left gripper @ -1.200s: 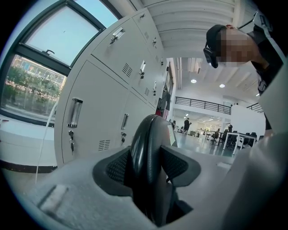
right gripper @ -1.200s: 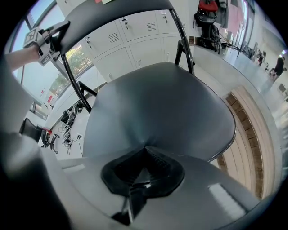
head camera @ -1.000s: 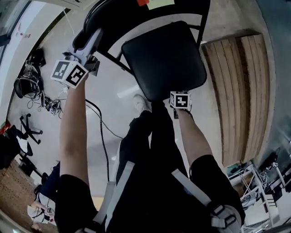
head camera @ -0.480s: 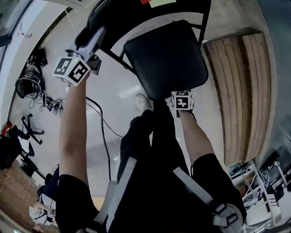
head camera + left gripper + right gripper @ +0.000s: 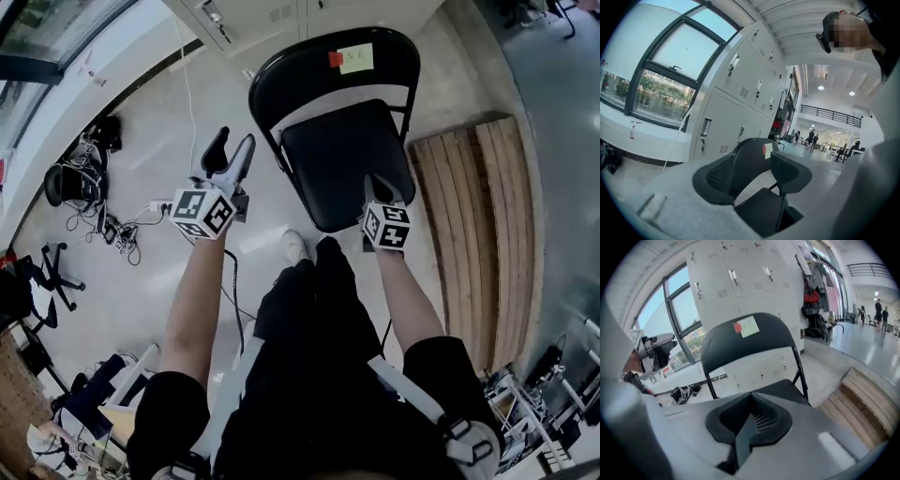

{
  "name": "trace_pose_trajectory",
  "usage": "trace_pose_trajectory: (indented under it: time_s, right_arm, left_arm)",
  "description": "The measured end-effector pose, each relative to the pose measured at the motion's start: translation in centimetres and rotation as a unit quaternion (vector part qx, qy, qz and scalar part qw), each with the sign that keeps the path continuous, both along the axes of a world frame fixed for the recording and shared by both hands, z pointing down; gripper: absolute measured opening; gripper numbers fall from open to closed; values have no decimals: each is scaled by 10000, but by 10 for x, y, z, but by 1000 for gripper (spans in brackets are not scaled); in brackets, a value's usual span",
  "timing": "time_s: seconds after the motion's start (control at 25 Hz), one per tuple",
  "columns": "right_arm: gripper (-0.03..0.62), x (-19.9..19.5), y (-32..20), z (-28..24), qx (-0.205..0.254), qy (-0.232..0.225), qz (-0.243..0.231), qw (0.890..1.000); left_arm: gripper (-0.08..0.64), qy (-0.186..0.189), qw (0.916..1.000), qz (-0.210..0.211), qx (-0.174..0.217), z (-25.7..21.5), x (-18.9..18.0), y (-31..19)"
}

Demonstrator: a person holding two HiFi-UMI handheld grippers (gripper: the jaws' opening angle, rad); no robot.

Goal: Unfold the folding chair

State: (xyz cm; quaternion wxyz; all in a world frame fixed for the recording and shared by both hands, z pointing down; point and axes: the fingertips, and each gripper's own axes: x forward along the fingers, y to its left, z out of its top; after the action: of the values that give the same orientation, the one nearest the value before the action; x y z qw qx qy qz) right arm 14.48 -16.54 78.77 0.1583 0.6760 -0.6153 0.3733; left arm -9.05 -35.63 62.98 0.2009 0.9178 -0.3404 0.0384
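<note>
Left gripper (image 5: 232, 148) has let go of the chair (image 5: 342, 169) back, jaws just opened wide, empty. Right gripper (image 5: 375, 187) has lifted off the seat, jaws together, empty.

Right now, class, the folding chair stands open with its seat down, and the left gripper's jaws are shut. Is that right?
No. The folding chair stands open, seat down, but the left gripper has its jaws apart; they have just been opening, with nothing between them, as the left gripper view shows.

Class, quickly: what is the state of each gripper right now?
Left gripper: open, its fingers have just been opening, nothing between them.
Right gripper: closed, holding nothing.
</note>
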Motion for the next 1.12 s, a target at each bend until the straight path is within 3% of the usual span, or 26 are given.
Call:
trace_pose_trajectory:
  time_s: [0.2,0.4,0.52,0.68,0.84,1.12]
  right_arm:
    - [5,-26,-1,-109,708,-33,-192,9973]
    - [5,-46,-5,-209,1525,95,-461,9872]
    - [5,-48,-8,-255,1965,70,-498,9792]
    - [5,-56,-7,-296,2368,-34,-558,9700]
    - [5,-62,-1,-325,2671,-172,-709,9609]
    - [5,-32,53,-359,2942,-101,-1153,9487]
  left_arm:
    - [242,-93,9995,219,228,-62,-27,51]
    - [228,-180,9978,380,511,-108,-44,97]
    - [61,30,9973,136,720,-140,-53,118]
    - [-2,364,9954,14,887,-174,-66,149]
    - [-2,664,9938,-274,853,-192,-82,168]
    - [-2,714,9881,-871,1048,-210,-69,219]
